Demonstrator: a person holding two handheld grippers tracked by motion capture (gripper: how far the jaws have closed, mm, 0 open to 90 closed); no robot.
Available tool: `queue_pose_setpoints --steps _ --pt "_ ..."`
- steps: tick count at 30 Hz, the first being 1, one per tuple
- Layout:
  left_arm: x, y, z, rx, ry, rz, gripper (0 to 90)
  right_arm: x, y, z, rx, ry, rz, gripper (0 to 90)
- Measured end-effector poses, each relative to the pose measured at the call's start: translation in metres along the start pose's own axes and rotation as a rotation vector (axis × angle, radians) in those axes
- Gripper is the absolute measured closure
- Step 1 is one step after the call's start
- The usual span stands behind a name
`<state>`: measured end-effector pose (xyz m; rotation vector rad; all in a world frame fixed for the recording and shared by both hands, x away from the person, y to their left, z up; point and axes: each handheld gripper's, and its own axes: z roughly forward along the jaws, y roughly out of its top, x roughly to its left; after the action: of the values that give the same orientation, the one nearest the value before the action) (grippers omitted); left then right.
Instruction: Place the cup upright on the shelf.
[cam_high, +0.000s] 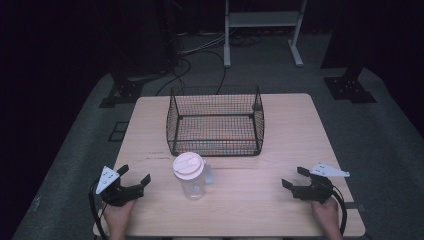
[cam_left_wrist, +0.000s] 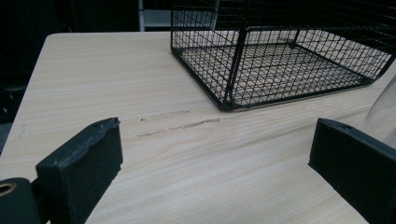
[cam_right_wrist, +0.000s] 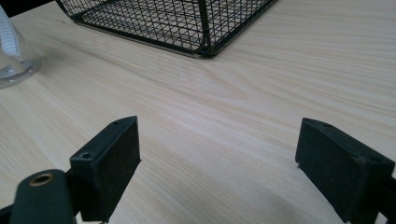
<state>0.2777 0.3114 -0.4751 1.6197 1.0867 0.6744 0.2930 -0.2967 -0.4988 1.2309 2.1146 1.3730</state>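
Note:
A clear plastic pitcher (cam_high: 190, 176) with a white lid stands upright near the table's front middle; its wall edges into the left gripper view (cam_left_wrist: 384, 112) and its base into the right gripper view (cam_right_wrist: 13, 65). Behind it sits a black wire basket (cam_high: 216, 125) with nothing in it, also seen in the left gripper view (cam_left_wrist: 280, 60) and the right gripper view (cam_right_wrist: 177, 21). My left gripper (cam_high: 134, 175) rests open at the front left, apart from the pitcher. My right gripper (cam_high: 295, 177) rests open at the front right. Nothing lies between either pair of jaws.
The light wooden table (cam_high: 290, 130) has a dark scratch mark (cam_left_wrist: 180, 125) in front of the basket. A white metal frame (cam_high: 262, 30) and cables (cam_high: 200, 55) stand on the dark floor beyond the table.

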Motion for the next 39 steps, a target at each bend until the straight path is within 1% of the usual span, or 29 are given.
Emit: queue_pose_setpoints --steps 5,11,12,15,19,21,24,28,30,31,32,34,35,36,38,39 --pt "-0.002 0.0 0.001 -0.003 -0.011 0.003 1.7 0.0 0.0 0.0 0.0 0.0 0.001 12.9" --pt "-0.005 0.001 0.002 0.006 -0.03 0.016 1.7 0.0 0.0 0.0 -0.002 0.001 0.004 12.9" --pt "-0.007 0.002 0.002 0.002 -0.032 0.021 1.7 0.0 0.0 0.0 -0.003 0.001 0.002 12.9" --pt "-0.008 0.002 0.002 -0.005 -0.038 0.02 1.7 0.0 0.0 0.0 -0.004 0.002 0.001 12.9" --pt "-0.011 0.004 0.002 -0.008 -0.063 0.029 1.7 0.0 0.0 0.0 -0.004 0.002 0.002 12.9" --pt "-0.014 0.005 0.002 -0.019 -0.086 0.031 1.7 0.0 0.0 0.0 -0.004 0.002 -0.001 12.9" --pt "-0.019 0.007 0.0 -0.029 -0.103 0.048 1.7 0.0 0.0 0.0 -0.003 0.0 -0.002 12.9" --pt "-0.023 0.008 -0.001 -0.026 -0.119 0.063 1.7 0.0 0.0 0.0 -0.002 -0.001 0.0 12.9" --pt "-0.026 0.01 -0.002 -0.036 -0.141 0.07 1.7 0.0 0.0 0.0 -0.001 -0.002 -0.003 12.9" --pt "-0.027 0.011 -0.003 -0.041 -0.147 0.08 1.7 0.0 0.0 0.0 0.0 -0.002 -0.003 12.9" --pt "-0.029 0.012 -0.003 -0.044 -0.152 0.079 1.7 0.001 0.0 0.0 0.001 -0.003 -0.004 12.9" --pt "-0.031 0.014 -0.005 -0.04 -0.155 0.095 1.7 0.001 0.0 0.0 0.001 -0.004 -0.005 12.9" --pt "-0.031 0.014 -0.005 -0.04 -0.155 0.095 1.7 0.001 0.0 0.0 0.001 -0.004 -0.005 12.9" --pt "-0.032 0.017 -0.005 -0.041 -0.189 0.096 1.7 0.001 0.0 0.0 0.001 -0.004 -0.003 12.9" --pt "-0.033 0.021 -0.005 -0.037 -0.198 0.111 1.7 0.0 0.0 0.0 0.0 -0.006 -0.002 12.9" --pt "-0.033 0.021 -0.005 -0.037 -0.198 0.111 1.7 0.0 0.0 0.0 0.001 -0.006 -0.002 12.9"
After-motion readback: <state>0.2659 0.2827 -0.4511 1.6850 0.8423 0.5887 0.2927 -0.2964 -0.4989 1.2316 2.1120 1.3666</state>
